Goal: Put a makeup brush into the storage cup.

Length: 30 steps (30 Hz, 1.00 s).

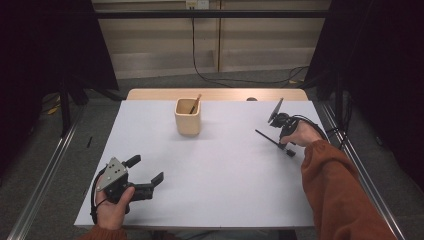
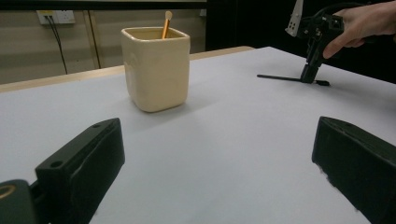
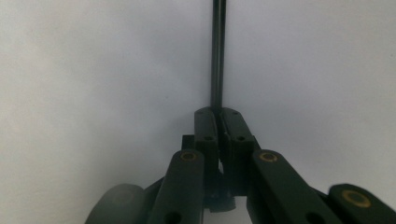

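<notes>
From the high view, a white bench [image 1: 210, 175] holds a cream cup [image 1: 188, 117] near its far side, in the middle. A thin brown stick [image 1: 195, 103] leans inside the cup. On the right side of the bench, the right gripper [image 1: 285, 145] points down at the bench. A thin black stick [image 1: 267, 138] lies flat there, and the gripper's tip sits on one end of it. The hand has an orange sleeve [image 1: 337, 192]. Near the front left corner, the left gripper [image 1: 148, 170] rests low, and its fingers are spread wide with nothing between them.

In the left gripper view, its two black fingers [image 2: 81, 168] stand far apart at the bottom, with bare bench between them. The cream cup [image 2: 155, 67] stands ahead with the brown stick [image 2: 166, 24] poking out. Far off on the right, the right gripper [image 2: 310, 74] stands on the end of the black stick [image 2: 280, 78], which lies flat on the bench.

In the right gripper view, the two fingers [image 3: 206, 130] are pressed close together. They pinch the black stick [image 3: 217, 56], which runs straight up from them across the white bench [image 3: 93, 93].
</notes>
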### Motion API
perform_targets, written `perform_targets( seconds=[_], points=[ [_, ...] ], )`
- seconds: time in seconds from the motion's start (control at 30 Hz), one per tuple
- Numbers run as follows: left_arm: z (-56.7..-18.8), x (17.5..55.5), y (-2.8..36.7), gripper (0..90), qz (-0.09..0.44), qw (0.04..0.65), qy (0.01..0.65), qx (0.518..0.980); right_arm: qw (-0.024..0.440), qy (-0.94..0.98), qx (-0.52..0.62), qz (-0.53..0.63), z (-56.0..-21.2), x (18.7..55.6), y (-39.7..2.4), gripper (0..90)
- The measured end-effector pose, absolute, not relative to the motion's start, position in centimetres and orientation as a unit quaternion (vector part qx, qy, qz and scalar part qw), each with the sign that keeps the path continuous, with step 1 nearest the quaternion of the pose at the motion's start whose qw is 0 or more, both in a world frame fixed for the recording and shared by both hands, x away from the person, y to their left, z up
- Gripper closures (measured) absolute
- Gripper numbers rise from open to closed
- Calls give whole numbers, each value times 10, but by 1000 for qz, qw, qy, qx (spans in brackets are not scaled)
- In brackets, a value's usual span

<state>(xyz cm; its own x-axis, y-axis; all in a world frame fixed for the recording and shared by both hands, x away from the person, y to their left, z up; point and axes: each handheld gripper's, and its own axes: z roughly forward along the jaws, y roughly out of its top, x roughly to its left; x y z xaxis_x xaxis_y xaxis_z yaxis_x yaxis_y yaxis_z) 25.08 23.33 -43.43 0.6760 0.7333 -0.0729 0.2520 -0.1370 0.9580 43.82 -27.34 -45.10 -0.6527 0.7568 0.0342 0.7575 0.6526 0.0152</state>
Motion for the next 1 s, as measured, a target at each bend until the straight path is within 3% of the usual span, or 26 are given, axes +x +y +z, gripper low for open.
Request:
perform_targets(
  seconds=[0.63, 1.0],
  points=[
    [-435, 253, 236, 24, 219, 558, 348, 721, 26, -899, -436, -44, -447, 434, -285, 866],
    [-434, 252, 237, 24, 220, 564, 348, 715, 9, -886, -449, -113, -428, 428, -292, 867]
  ],
)
